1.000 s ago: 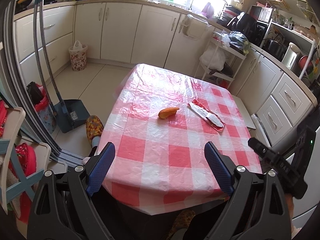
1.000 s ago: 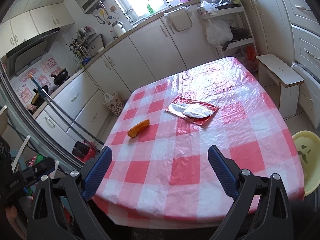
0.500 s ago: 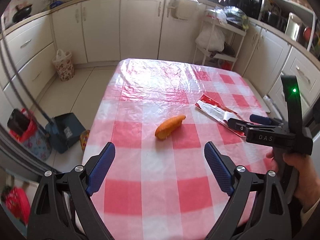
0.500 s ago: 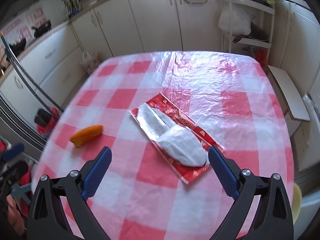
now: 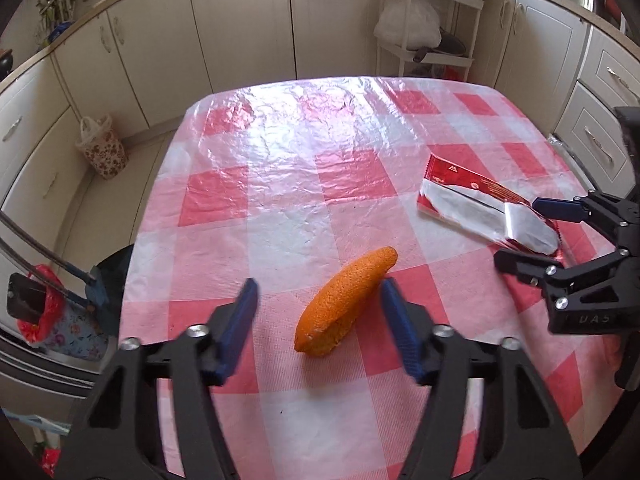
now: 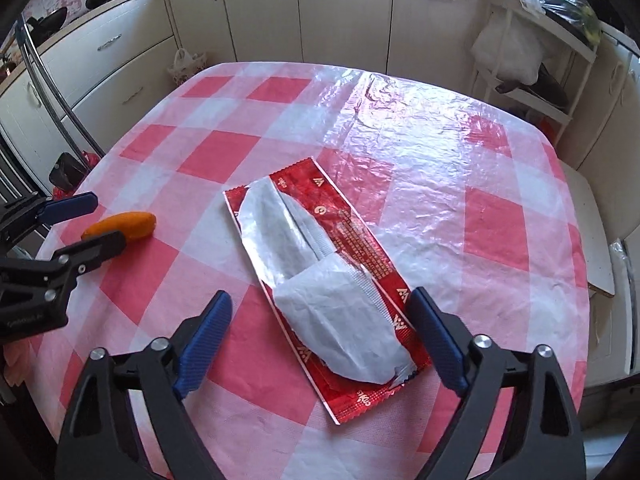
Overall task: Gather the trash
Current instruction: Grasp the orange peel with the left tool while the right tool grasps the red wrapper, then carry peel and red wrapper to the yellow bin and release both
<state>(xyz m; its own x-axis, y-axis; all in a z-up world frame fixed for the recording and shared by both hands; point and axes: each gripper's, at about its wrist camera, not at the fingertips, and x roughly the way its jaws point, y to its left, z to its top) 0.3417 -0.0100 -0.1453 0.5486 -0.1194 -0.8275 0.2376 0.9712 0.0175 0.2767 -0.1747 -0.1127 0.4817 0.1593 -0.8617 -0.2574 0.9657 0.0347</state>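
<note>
Left wrist view, nearest first: the left tongs (image 5: pixel 316 312) are closing around the orange peel (image 5: pixel 346 302), which lies between the blue pads on the red-and-white checked surface (image 5: pixel 280 216); the right-hand pad looks to be just at the peel's edge, the other still apart from it, so nothing is pinched yet. A second ago both tongs stood wide and well back from the surface edge; now each has dropped in over its own piece of trash, which I judge means two pick-ups are about to happen at once. Right wrist view: the right tongs (image 6: pixel 320 332) are likewise closing, straddling the near end of the torn red wrapper (image 6: pixel 320 276), its silvery-white lining turned up, pads not yet pressing it. Farther off in that view the left tongs and peel sit at the left edge. White print runs along the wrapper's red strip with small triangle marks, too fine to read; the right tongs' body shows "DAS" in the left view. Beyond, a flowered bin (image 5: pixel 105 148) with a bag stands by the cabinets
</note>
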